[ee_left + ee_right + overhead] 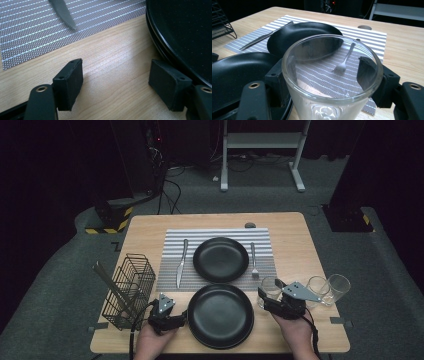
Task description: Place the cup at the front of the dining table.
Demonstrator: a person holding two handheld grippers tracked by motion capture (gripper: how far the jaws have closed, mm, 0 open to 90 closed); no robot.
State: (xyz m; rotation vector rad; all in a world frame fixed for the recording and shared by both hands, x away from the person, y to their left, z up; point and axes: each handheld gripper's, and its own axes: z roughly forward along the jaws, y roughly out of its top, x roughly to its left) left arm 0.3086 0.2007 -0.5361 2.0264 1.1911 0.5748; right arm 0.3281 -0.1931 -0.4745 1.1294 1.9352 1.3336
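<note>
With the placemat [215, 251] already holding a plate, knife and fork, the right claw [329, 82] is pinching a glass [332, 82] just beside the near plate [220, 316], not yet placed, while the left claw [117, 82] is waiting spread at that plate's other side.

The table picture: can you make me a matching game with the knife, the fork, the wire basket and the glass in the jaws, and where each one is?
Things:
1. knife
2. fork
3. wire basket
4. glass

Places:
A. on the bare wood at the table's left edge
B. between the right gripper's jaws
C. on the striped mat, left of the far black plate
D. on the striped mat, right of the far black plate

Pairs: 1-C, 2-D, 3-A, 4-B
</note>
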